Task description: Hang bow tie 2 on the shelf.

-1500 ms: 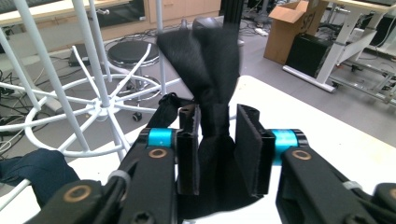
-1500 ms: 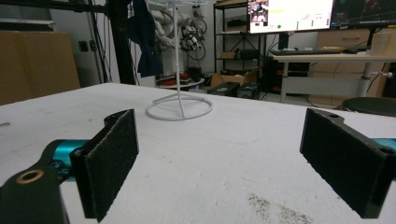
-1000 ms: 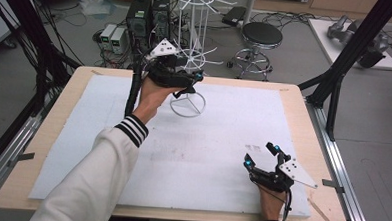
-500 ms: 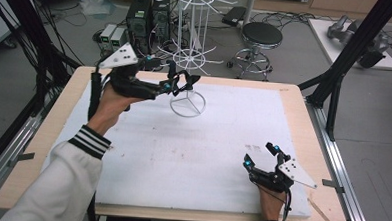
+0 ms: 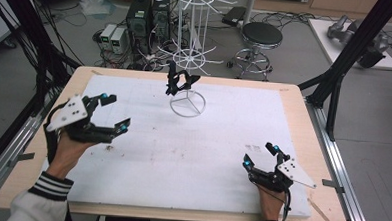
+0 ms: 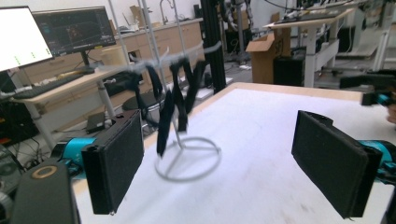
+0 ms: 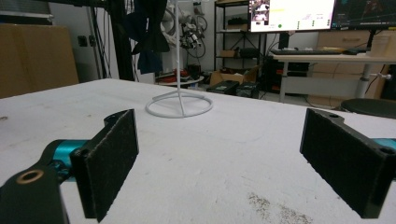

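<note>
A black strip of soft fabric or strap (image 5: 179, 83) hangs draped over a low arm of the white wire display stand (image 5: 187, 102), which rests on its ring base near the far edge of the desk (image 5: 294, 102), on the white sheet that covers most of the top. From the left gripper view the dark piece (image 6: 173, 100) looks limp and light, several narrow bands dangling side by side, so it should fold and sway rather than hold any shape; it seems best taken by pinching one hanging band low down, below the wire arm, then lifting it up and off the prong so it does not snag. The stand itself looks thin and light, and a sideways tug on the fabric could probably tip or drag it. The left hand-held gripper (image 5: 112, 114) hovers over the left side of the desk, well apart from the stand, its jaws having just been opening and now spread wide with nothing between the pads (image 6: 119, 163). The right hand-held gripper (image 5: 262, 156) sits low near the front right edge, jaws likewise spread and empty. The sheet between both tools and the stand is bare apart from faint scuffs. Beyond the desk stand a round black stool (image 5: 260, 35) and computer cases on the floor, none of them in the way.
</note>
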Motion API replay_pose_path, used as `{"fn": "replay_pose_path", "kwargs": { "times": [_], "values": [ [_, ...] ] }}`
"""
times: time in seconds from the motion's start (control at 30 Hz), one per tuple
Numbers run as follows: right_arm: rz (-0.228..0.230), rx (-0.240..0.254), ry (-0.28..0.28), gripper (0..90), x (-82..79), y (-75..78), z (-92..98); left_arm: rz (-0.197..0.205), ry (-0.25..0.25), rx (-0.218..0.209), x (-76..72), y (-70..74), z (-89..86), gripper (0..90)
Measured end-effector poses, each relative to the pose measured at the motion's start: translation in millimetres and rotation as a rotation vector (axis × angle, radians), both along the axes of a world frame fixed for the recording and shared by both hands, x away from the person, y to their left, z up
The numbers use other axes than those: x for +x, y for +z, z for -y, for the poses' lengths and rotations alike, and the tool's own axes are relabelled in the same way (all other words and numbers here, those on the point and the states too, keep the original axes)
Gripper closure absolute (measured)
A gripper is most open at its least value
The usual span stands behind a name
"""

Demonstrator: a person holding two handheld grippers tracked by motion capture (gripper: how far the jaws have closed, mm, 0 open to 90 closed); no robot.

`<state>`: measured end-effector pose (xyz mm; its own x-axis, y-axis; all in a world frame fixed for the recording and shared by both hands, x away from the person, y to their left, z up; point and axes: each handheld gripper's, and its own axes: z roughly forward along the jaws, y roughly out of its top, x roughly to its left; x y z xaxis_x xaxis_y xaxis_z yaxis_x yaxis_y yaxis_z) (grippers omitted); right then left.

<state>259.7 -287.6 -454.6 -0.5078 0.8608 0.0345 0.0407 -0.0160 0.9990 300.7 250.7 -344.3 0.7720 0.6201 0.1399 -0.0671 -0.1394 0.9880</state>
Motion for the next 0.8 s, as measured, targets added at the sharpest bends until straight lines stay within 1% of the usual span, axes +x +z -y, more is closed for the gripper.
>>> {"fn": "replay_pose_path", "kwargs": {
  "times": [0.07, 0.13, 0.17, 0.27, 0.3, 0.37, 0.43, 0.53, 0.57, 0.63, 0.7, 0.77, 0.8],
  "values": [
    [-0.001, -0.003, 0.001, 10.9, -0.3, 0.0, -0.2, -0.019, 0.019, -0.033, -6.9, -20.1, -12.9, 17.1],
    [-0.004, -0.004, 0.001, 10.9, -0.2, 0.0, -0.5, -0.021, 0.056, -0.055, -11.7, -37.8, -25.0, 17.0],
    [-0.003, -0.006, 0.001, 11.0, -0.3, 0.0, -0.5, -0.02, 0.075, -0.082, -14.3, -47.3, -31.6, 17.0],
    [0.0, -0.007, -0.005, 11.0, -0.4, 0.0, -1.1, 0.001, 0.117, -0.11, -19.1, -62.9, -42.5, 16.9],
    [-0.001, -0.007, -0.007, 10.9, -0.4, 0.1, -1.2, 0.006, 0.135, -0.105, -20.3, -67.2, -45.2, 16.9],
    [0.003, -0.012, -0.006, 11.0, -0.1, 0.1, -1.2, 0.009, 0.155, -0.119, -22.2, -76.0, -47.3, 16.9],
    [0.005, -0.017, -0.007, 10.9, 0.0, 0.1, -1.3, 0.015, 0.179, -0.123, -24.0, -85.3, -46.6, 16.9],
    [0.006, -0.018, -0.009, 10.9, -0.1, 0.1, -1.3, 0.04, 0.205, -0.118, -26.6, -94.9, -44.5, 16.9],
    [0.007, -0.021, -0.011, 10.9, -0.2, 0.1, -1.3, 0.041, 0.209, -0.123, -26.5, -96.1, -43.9, 16.9],
    [0.003, -0.017, -0.011, 10.9, -0.8, 0.1, -2.0, 0.045, 0.216, -0.118, -25.1, -96.9, -45.0, 16.9],
    [-0.001, -0.023, -0.007, 11.0, -0.6, 0.2, -2.3, 0.034, 0.218, -0.148, -24.5, -98.8, -46.9, 16.9],
    [0.004, -0.03, -0.008, 11.0, 0.1, 0.3, -2.4, 0.036, 0.23, -0.136, -25.4, -100.9, -47.1, 16.9],
    [0.003, -0.028, -0.009, 11.0, 0.0, 0.4, -2.6, 0.038, 0.231, -0.145, -25.9, -102.1, -46.7, 16.9]
  ]
}}
